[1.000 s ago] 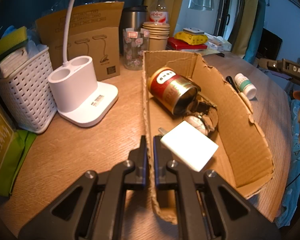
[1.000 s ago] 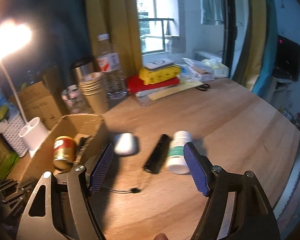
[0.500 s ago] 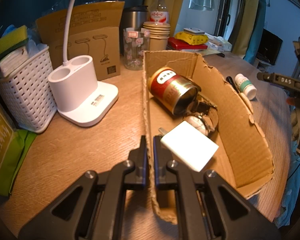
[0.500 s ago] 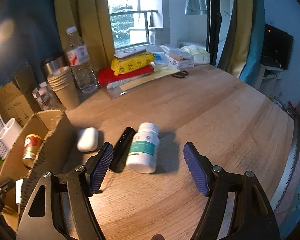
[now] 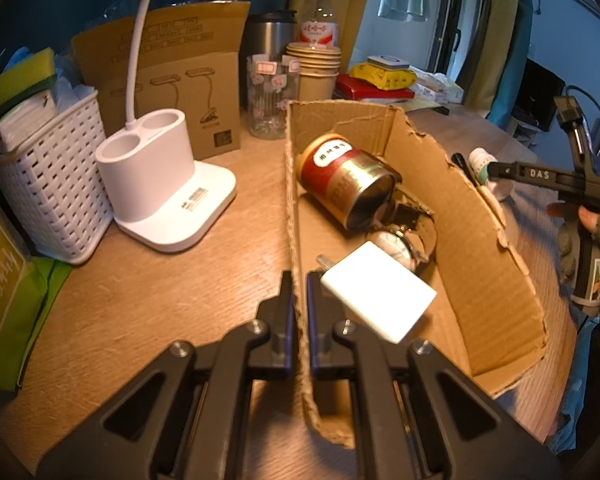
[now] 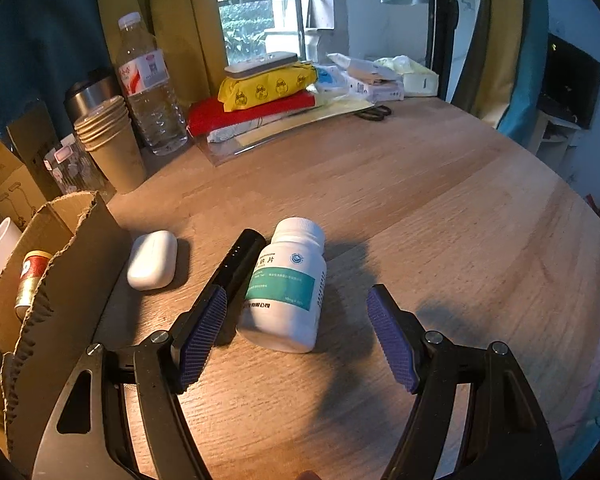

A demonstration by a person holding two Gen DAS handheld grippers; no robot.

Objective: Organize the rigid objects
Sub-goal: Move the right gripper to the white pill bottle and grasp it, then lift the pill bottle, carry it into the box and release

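Observation:
My left gripper (image 5: 299, 312) is shut on the near left wall of the open cardboard box (image 5: 480, 260). Inside the box lie a red and gold can (image 5: 344, 180), a wristwatch (image 5: 400, 244) and a white charger (image 5: 378, 296). On the table right of the box a white pill bottle (image 6: 286, 292) lies on its side, cap pointing away. My right gripper (image 6: 296, 292) is open, low over the table, with the bottle's lower half between its fingers and neither pad touching it. A black stick (image 6: 236, 264) lies against the bottle's left side, and a white earbud case (image 6: 153, 260) rests beside the box wall (image 6: 72, 280).
A white lamp base (image 5: 160, 196) and a white basket (image 5: 48, 184) stand left of the box. Paper cups (image 6: 112, 144), a water bottle (image 6: 148, 84), stacked packets (image 6: 260, 100) and scissors (image 6: 376, 112) line the far side. The table's edge curves round at the right.
My right gripper has come down and forward, so the pill bottle now sits between its open fingers. The left gripper and the box have not moved.

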